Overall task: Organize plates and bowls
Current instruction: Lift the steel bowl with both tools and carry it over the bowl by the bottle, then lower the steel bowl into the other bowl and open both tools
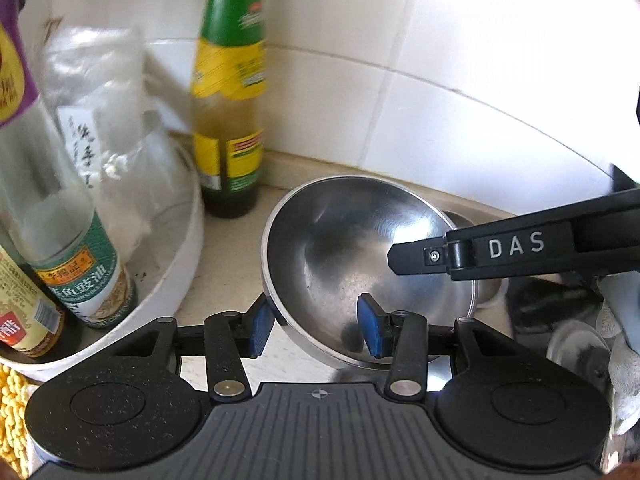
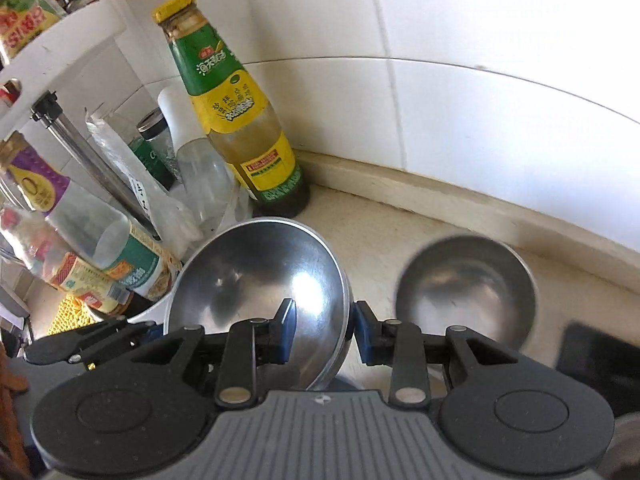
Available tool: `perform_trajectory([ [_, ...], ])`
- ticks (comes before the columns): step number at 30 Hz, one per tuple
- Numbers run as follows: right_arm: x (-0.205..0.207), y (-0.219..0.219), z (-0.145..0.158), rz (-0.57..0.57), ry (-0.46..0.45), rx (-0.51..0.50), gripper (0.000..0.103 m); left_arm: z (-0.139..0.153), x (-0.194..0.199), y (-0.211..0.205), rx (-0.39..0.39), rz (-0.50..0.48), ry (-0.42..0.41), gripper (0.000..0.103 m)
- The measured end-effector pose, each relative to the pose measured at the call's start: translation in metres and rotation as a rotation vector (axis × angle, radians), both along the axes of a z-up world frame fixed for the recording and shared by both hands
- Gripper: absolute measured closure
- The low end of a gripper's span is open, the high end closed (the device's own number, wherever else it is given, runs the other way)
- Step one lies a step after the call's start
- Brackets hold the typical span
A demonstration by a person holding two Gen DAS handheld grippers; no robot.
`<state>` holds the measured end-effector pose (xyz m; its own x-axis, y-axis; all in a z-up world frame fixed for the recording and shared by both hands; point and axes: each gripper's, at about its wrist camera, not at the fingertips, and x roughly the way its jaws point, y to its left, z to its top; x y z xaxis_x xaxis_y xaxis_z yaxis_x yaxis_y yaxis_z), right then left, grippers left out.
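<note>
My left gripper (image 1: pixel 316 322) sits spread around the tilted steel bowl's (image 1: pixel 360 248) rim at frame centre; my right gripper (image 2: pixel 326 330) straddles its opposite rim, grip uncertain; smaller bowl (image 2: pixel 466 288) right.

Large steel bowl (image 2: pixel 256 276) tilted, smaller steel bowl (image 2: pixel 466 288) upright beside it

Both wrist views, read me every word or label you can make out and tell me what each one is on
"DAS": white letters on the black right gripper finger reaching over the tilted steel bowl.
"蒸鱼豉油": on the green-and-white label of the clear glass sauce bottle in the white round tray.
Tall green-and-yellow labelled bottle by the tiled wall: Chinese print, too blurred to read.
Purple-labelled bottle and clear plastic bag: print unreadable.
</note>
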<state>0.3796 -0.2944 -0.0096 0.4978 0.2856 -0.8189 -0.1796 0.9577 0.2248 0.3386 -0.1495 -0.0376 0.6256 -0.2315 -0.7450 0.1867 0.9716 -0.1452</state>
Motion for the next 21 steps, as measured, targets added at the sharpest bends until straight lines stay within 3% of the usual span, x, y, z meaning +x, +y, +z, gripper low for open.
perform_trajectory([
  [9, -0.05, -0.013, 0.002, -0.083, 0.031, -0.022, 0.055, -0.002, -0.033, -0.023, 0.03, -0.14, 0.004, 0.049],
  [21, -0.077, -0.024, -0.016, -0.156, 0.133, -0.022, 0.055, -0.028, -0.043, -0.037, 0.074, -0.258, 0.046, 0.047],
])
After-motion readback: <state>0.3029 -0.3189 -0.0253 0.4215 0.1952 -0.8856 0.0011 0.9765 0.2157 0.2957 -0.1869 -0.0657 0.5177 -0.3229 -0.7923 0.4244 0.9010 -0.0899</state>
